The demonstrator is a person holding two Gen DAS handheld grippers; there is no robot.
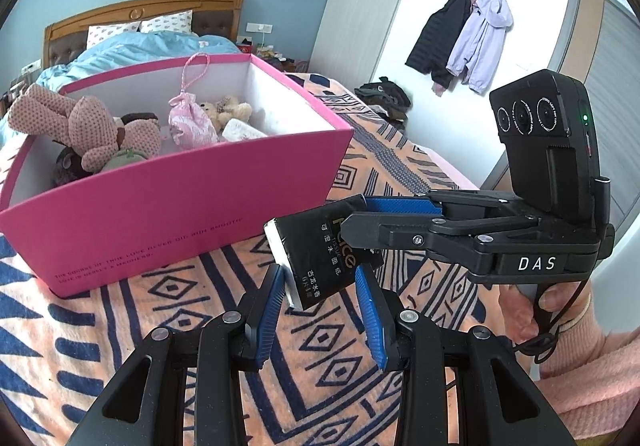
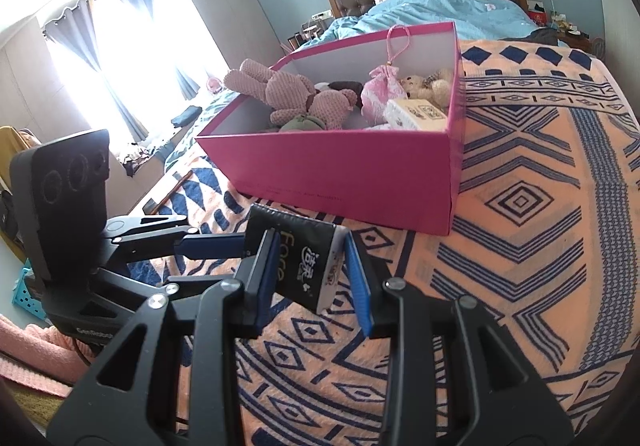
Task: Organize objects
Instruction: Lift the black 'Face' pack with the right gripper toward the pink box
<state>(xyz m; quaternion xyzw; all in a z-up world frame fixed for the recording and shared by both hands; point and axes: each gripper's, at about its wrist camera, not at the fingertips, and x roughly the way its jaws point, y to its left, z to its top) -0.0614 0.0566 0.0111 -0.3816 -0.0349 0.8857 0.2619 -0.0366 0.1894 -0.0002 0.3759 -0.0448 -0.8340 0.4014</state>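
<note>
A black tissue pack (image 1: 320,252) hangs above the patterned blanket, in front of the pink box (image 1: 172,201). My right gripper (image 1: 356,221) comes in from the right and is shut on the pack. My left gripper (image 1: 320,286) is open, its blue pads on either side of the pack's lower end. In the right wrist view the pack (image 2: 304,266) sits between my right gripper's pads (image 2: 310,266), and the left gripper (image 2: 224,246) reaches it from the left. The pink box (image 2: 352,169) holds a pink plush rabbit (image 2: 288,93), a pink pouch (image 2: 380,89), a small teddy (image 2: 424,85) and a white tissue pack (image 2: 416,113).
The orange and navy blanket (image 2: 520,205) covers the bed around the box. A blue duvet (image 2: 440,13) and pillows lie by the wooden headboard. Jackets (image 1: 460,41) hang on the wall to the right. Curtained windows (image 2: 120,45) are at the left.
</note>
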